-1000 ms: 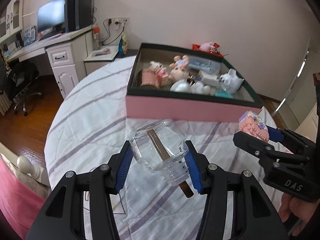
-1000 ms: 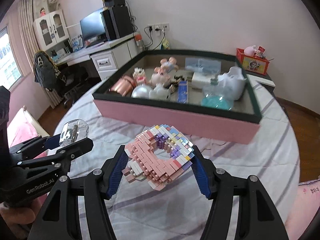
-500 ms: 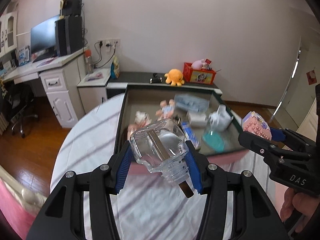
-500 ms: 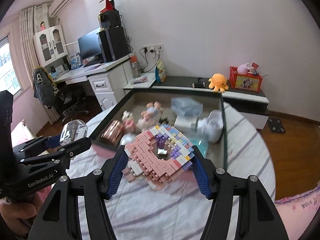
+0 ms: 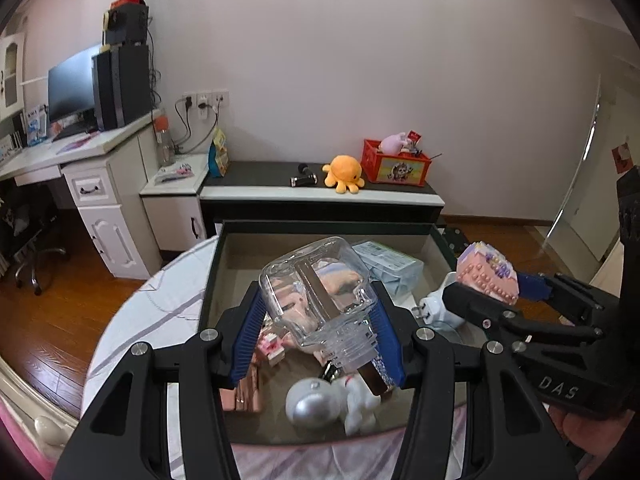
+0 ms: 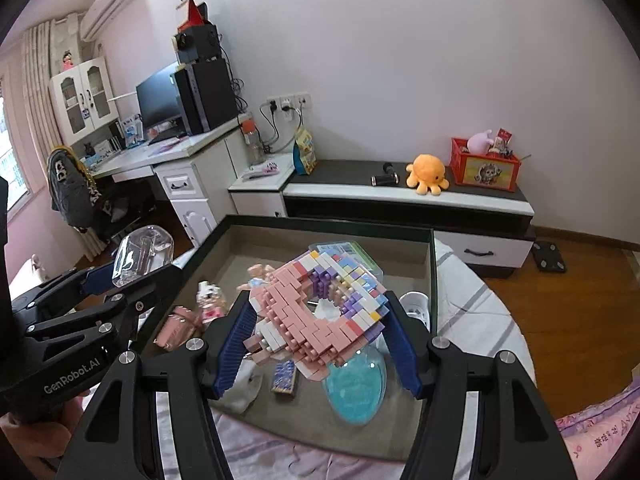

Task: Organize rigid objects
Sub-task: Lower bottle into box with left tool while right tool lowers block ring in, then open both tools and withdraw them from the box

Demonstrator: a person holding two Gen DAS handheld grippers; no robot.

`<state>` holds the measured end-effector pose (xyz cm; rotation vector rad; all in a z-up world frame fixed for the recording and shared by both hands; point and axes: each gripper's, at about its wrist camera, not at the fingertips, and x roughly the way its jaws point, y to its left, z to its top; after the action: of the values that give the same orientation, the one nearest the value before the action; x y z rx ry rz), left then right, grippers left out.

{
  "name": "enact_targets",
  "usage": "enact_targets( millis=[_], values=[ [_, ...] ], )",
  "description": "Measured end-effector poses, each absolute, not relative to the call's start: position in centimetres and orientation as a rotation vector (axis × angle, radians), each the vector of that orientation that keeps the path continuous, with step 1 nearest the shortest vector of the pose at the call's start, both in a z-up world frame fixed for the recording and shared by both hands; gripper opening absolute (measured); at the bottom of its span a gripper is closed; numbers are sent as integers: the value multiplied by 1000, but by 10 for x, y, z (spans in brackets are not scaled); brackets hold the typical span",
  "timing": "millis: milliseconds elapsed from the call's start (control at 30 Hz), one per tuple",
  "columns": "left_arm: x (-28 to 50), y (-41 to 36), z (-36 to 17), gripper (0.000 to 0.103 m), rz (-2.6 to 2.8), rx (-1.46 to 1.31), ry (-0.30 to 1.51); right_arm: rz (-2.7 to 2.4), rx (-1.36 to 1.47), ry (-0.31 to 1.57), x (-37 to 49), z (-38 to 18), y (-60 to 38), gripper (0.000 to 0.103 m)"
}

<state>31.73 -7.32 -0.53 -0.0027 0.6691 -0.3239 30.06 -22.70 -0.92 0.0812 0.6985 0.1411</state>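
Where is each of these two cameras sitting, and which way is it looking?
Left wrist view: rides the left tongs, which grip a clear glass bottle over the open box; the right tongs show at right.
Right wrist view: rides the right tongs, which clamp a pink brick model; the left tongs show at left.
Both share the box, the orange octopus toy and the far wall.

Both wrist cams look fwd/down, close over shared box.
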Motion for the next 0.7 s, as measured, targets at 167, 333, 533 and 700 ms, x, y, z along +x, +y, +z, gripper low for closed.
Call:
enact_targets(
  millis=[167, 333, 533, 700],
  values=[
    [342, -78, -28, 53, -316, -10, 714, 127, 74, 758, 325, -31, -232, 64],
    [360, -80, -51, 53, -323, -17, 771, 131, 41, 807, 342, -46, -228, 64],
    [366, -81, -67, 57, -341, -28, 808, 132, 12, 857, 350, -59, -227, 65],
    [359, -63, -64, 91, -238, -60, 809, 103, 10, 862, 346, -56, -230, 91]
  ],
)
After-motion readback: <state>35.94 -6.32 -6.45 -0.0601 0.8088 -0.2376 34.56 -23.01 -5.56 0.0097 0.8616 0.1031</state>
